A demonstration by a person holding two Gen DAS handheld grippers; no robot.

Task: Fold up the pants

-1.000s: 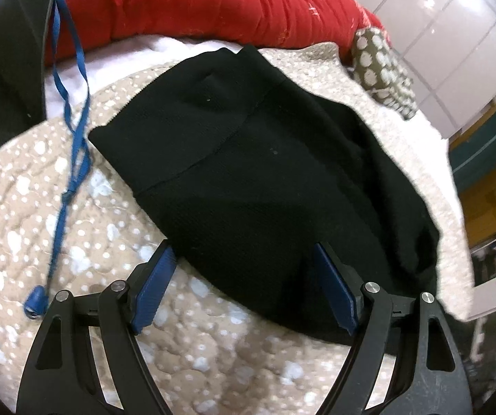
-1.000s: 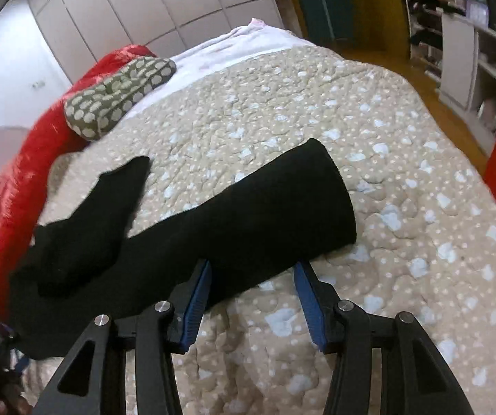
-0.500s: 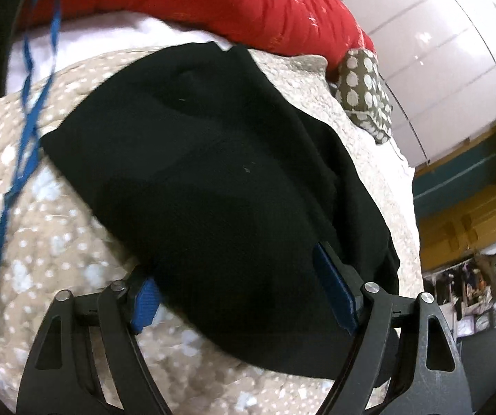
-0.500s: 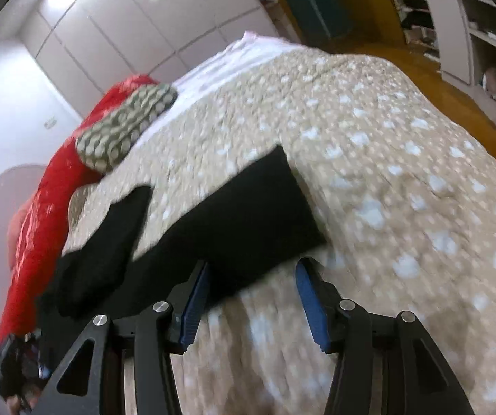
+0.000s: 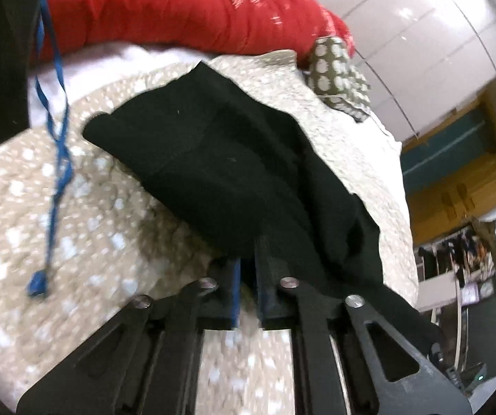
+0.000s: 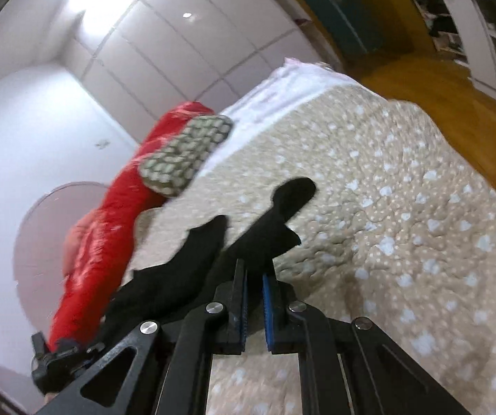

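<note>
The black pants point(image 5: 248, 173) lie on the spotty bed point(image 5: 75, 242). The left hand-held gripper point(image 5: 248, 276) pinches their near edge. The right hand-held gripper point(image 6: 254, 287) pinches a lifted leg end. A red blanket point(image 5: 178, 3) sits behind.

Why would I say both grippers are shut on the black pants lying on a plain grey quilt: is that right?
Nearly. In both wrist views the left gripper and right gripper are shut on the black pants, but the quilt is beige with white spots, not plain grey.

Bare beige dotted quilt point(image 6: 403, 207) toward bed's right edge gives passage; bulky red duvet point(image 5: 178, 7), green dotted pillow point(image 6: 185, 155) block headboard edge.
</note>
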